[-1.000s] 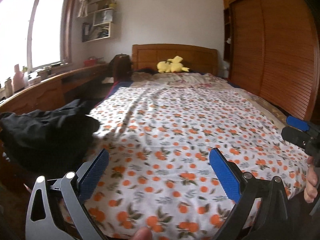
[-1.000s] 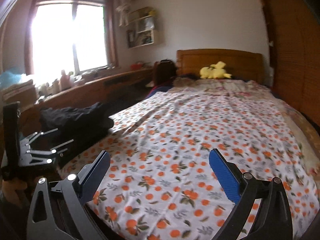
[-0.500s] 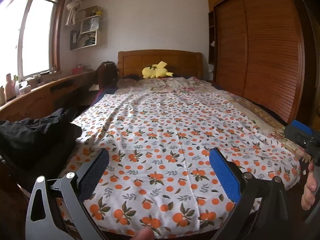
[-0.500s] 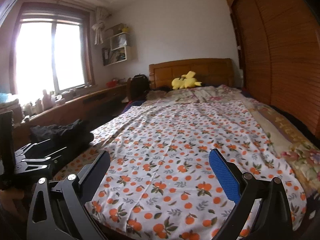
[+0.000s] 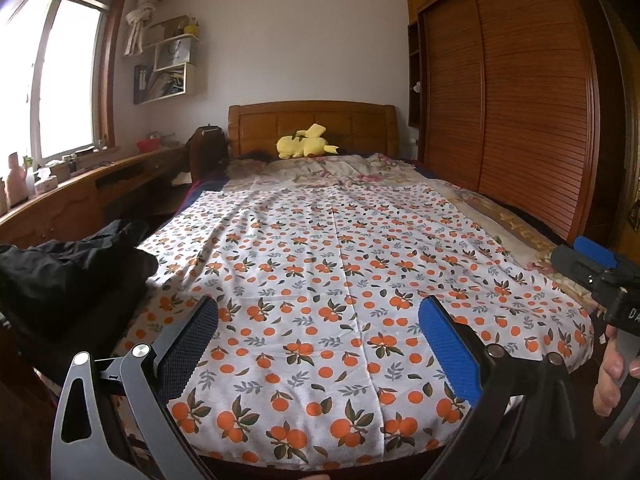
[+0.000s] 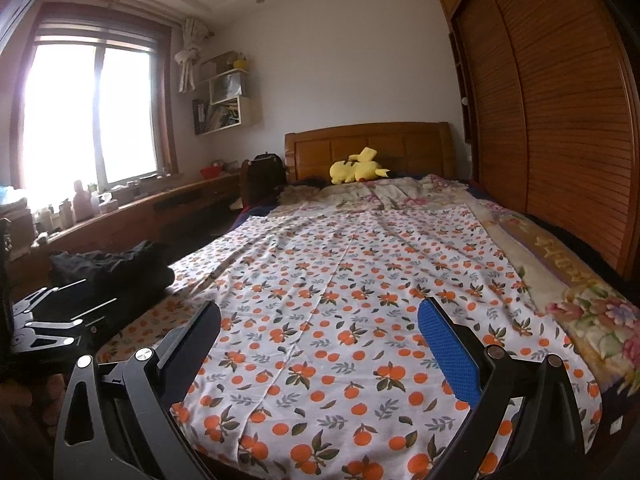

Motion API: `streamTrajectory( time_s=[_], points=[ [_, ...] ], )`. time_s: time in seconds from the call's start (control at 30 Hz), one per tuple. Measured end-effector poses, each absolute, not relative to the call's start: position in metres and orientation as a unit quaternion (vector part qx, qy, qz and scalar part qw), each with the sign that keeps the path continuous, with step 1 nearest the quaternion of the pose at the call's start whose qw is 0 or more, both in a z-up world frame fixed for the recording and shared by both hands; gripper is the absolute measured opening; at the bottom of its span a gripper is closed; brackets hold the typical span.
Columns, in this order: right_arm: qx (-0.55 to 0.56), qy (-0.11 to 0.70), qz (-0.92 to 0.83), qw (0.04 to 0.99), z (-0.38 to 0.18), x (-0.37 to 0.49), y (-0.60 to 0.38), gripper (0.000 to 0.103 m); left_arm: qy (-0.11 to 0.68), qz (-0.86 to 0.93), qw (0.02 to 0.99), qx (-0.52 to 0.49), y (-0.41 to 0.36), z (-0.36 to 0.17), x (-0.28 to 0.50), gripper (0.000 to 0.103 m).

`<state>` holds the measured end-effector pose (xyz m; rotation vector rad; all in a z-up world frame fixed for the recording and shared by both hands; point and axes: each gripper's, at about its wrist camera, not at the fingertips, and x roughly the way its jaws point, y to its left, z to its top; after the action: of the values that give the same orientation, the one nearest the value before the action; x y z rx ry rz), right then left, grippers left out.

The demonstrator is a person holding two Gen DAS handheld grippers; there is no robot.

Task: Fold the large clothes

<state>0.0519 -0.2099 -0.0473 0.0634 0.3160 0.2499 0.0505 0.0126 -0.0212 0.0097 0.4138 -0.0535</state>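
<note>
A large white cloth with an orange-fruit print (image 5: pixel 340 272) lies spread flat over the bed; it also fills the right wrist view (image 6: pixel 352 300). A dark garment pile (image 5: pixel 68 276) sits at the bed's left side, also in the right wrist view (image 6: pixel 116 272). My left gripper (image 5: pixel 318 344) is open and empty above the cloth's near edge. My right gripper (image 6: pixel 319 344) is open and empty, also above the near edge. The right gripper shows at the right rim of the left wrist view (image 5: pixel 592 268); the left one shows at the left of the right wrist view (image 6: pixel 60 320).
A yellow plush toy (image 5: pixel 304 146) lies by the wooden headboard (image 5: pixel 312 120). A floral quilt (image 6: pixel 560 272) runs along the bed's right side beside the wardrobe doors (image 5: pixel 520 100). A wooden desk with bottles (image 5: pixel 60 196) stands under the window at left.
Both grippers have pulled back and risen from the bed, so the whole cloth and more ceiling show. Both stay open.
</note>
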Motion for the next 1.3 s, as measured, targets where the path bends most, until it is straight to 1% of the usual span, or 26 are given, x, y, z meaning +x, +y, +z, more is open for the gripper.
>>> streamTrajectory(
  time_s=[1.3],
  points=[
    [0.029, 0.164, 0.114, 0.979, -0.053, 0.054, -0.213, 0.095, 0.194, -0.03, 0.98, 0.006, 0.01, -0.011, 0.041, 0.101]
  ],
)
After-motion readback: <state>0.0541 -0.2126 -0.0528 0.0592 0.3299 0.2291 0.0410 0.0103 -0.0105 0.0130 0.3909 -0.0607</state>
